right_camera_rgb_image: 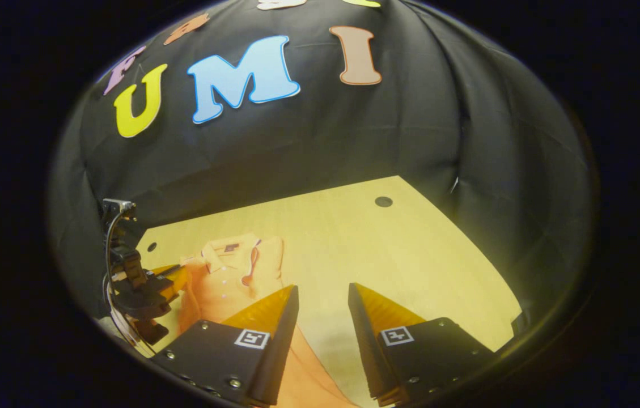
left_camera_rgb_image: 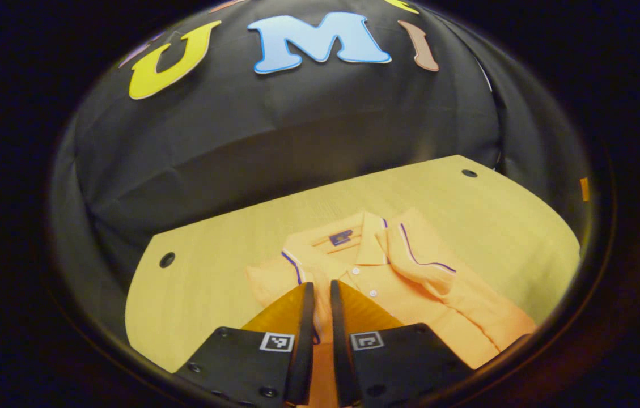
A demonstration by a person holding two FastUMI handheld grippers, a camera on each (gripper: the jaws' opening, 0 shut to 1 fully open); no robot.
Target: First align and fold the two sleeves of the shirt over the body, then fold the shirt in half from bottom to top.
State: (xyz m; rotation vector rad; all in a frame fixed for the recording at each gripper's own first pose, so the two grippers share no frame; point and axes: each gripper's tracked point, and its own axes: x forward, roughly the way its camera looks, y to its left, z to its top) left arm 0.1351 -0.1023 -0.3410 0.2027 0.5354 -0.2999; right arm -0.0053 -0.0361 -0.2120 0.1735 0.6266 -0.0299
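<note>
Wooden table (left_camera_rgb_image: 490, 209) under orange shirt (left_camera_rgb_image: 410, 294)

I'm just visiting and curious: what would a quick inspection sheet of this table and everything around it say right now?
Surface: pale wooden table with round holes, lit warm.
Job's things: orange polo shirt lying collar up, buttons showing; one sleeve already folded across the chest, the other being folded.
Clutter: nothing seen.
Grippers: left gripper nearly closed over shirt fabric near the collar; right gripper open, above the table beside the shirt, holding nothing.
Cables: black cable looping off the left gripper, seen in the right gripper view.
Surroundings: black cloth wall behind and beside the table.
</note>
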